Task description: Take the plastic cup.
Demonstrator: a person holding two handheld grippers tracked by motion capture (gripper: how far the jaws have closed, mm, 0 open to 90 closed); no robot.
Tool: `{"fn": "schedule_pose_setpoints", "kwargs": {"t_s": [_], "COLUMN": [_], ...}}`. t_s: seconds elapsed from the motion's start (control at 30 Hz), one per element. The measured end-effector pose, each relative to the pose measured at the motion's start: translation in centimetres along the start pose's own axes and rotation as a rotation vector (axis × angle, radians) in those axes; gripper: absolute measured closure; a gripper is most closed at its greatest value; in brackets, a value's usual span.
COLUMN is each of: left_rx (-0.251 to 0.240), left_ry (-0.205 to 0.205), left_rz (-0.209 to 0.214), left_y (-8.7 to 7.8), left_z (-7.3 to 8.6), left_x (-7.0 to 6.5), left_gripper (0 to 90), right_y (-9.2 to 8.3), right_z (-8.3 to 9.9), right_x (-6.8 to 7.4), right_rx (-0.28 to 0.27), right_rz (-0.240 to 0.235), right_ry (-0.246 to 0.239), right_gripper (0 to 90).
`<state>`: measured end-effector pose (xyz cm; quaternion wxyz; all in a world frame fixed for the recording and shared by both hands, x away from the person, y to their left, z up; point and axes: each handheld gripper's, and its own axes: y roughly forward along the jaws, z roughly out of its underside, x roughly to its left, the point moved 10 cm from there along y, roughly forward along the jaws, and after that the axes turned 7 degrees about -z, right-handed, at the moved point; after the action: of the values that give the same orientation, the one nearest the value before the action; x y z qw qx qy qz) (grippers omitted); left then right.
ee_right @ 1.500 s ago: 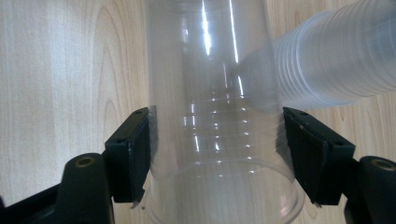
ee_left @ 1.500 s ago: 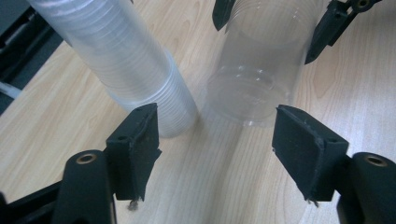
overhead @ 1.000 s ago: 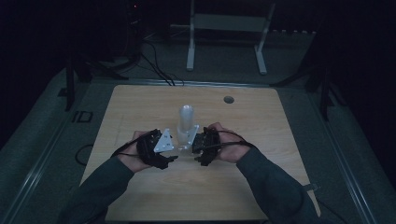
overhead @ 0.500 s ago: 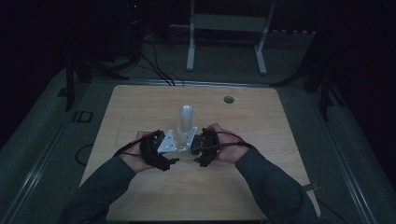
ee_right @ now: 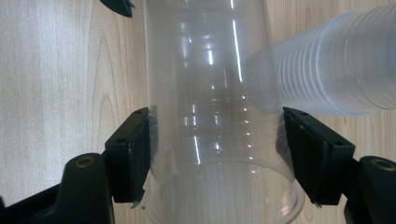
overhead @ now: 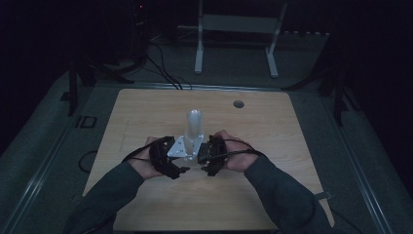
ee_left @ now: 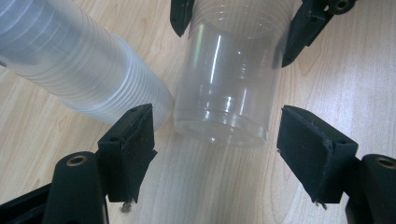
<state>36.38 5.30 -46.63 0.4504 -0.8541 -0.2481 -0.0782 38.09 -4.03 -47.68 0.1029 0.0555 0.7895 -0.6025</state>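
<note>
My right gripper clamps the clear cup near its rim, both pads pressed to its wall. My left gripper has just been opening: its jaws now stand clear on either side of the cup's base, touching nothing. The cup stack lies just beyond my left jaw. Judging by that, 1 cup is now separated.

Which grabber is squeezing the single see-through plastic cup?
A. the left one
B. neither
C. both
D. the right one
D: in the right gripper view the right gripper presses both black pads on the single clear plastic cup, while the left gripper has its jaws apart from the cup's base.
</note>
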Motion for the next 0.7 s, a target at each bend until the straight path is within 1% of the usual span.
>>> {"fn": "schedule_pose_setpoints", "kwargs": {"t_s": [0.17, 0.23, 0.27, 0.3, 0.37, 0.57, 0.6, 0.7], "left_rx": [-0.002, -0.009, -0.011, -0.01, -0.01, -0.008, -0.012, 0.008], "left_ry": [-0.003, -0.01, -0.012, -0.012, -0.019, -0.019, -0.026, -0.003], "left_rz": [0.015, 0.027, 0.031, 0.033, 0.036, 0.044, 0.043, 0.047], "left_y": [0.16, 0.16, 0.18, 0.2, 0.28, 0.46, 0.55, 0.65], "left_z": [-0.02, -0.04, -0.02, 0.04, 0.1, 0.17, 0.13, 0.33], "left_x": [-0.1, -0.1, -0.07, -0.06, -0.11, -0.19, -0.24, -0.21], "left_gripper": [29.4, 29.6, 29.8, 30.0, 30.4, 31.8, 31.8, 32.5], "right_y": [-0.05, -0.1, -0.15, -0.15, -0.24, -0.29, -0.29, -0.29], "right_z": [-0.1, -0.27, -0.31, -0.4, -0.47, -0.54, -0.54, -0.57], "right_x": [0.15, 0.13, 0.24, 0.18, 0.24, 0.33, 0.33, 0.36], "right_rx": [0.003, -0.006, -0.007, -0.013, -0.017, -0.021, -0.021, -0.021], "right_rz": [0.0, 0.003, 0.0, 0.003, 0.003, 0.004, 0.004, 0.005], "right_ry": [-0.006, -0.012, -0.005, -0.013, -0.012, -0.013, -0.013, -0.02], "right_gripper": [29.3, 29.3, 29.3, 29.3, 29.3, 29.3, 29.3, 29.4]}}
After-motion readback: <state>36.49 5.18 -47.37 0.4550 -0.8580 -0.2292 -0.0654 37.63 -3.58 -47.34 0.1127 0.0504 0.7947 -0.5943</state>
